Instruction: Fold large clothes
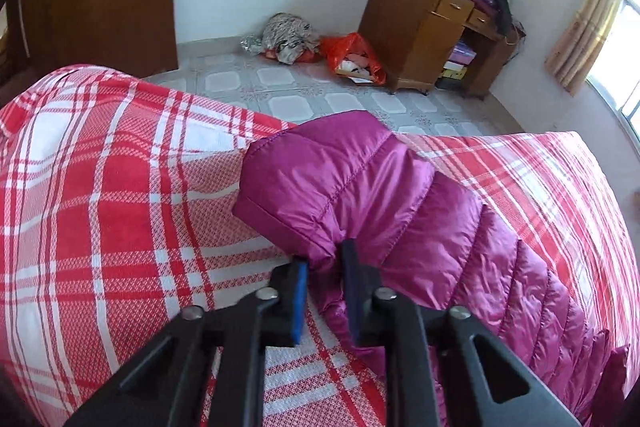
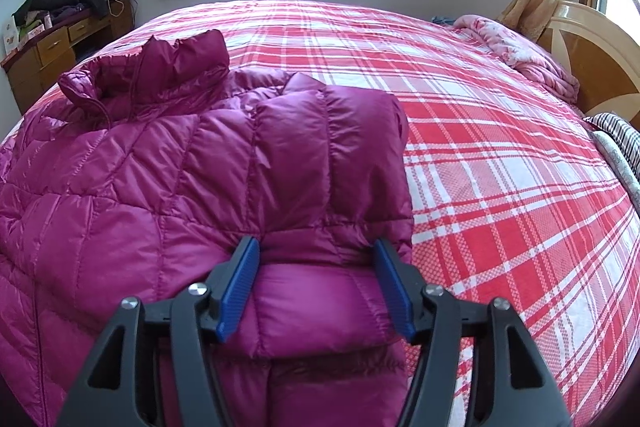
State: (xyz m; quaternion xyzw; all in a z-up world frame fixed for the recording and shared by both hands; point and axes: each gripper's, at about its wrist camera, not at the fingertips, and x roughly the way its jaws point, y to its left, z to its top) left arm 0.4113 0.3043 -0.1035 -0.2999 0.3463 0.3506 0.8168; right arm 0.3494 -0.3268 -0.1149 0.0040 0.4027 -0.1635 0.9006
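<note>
left claw pinching jacket, pinched fold hidden

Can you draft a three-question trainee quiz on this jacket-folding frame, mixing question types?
1. True or false: the left gripper has its pads pinched on the cuff end of the magenta down jacket.
2. Multiple choice: the folded-in sleeve between the right gripper fingers lies on: A) the tiled floor, B) the jacket body, C) the wooden desk.
3. Short answer: what covers the bed under the jacket?

Key
1. True; the fabric is bunched between the closed pads.
2. B; the sleeve is folded across the jacket body, with the blue pads standing apart on either side.
3. A red and white plaid bedspread.
</note>
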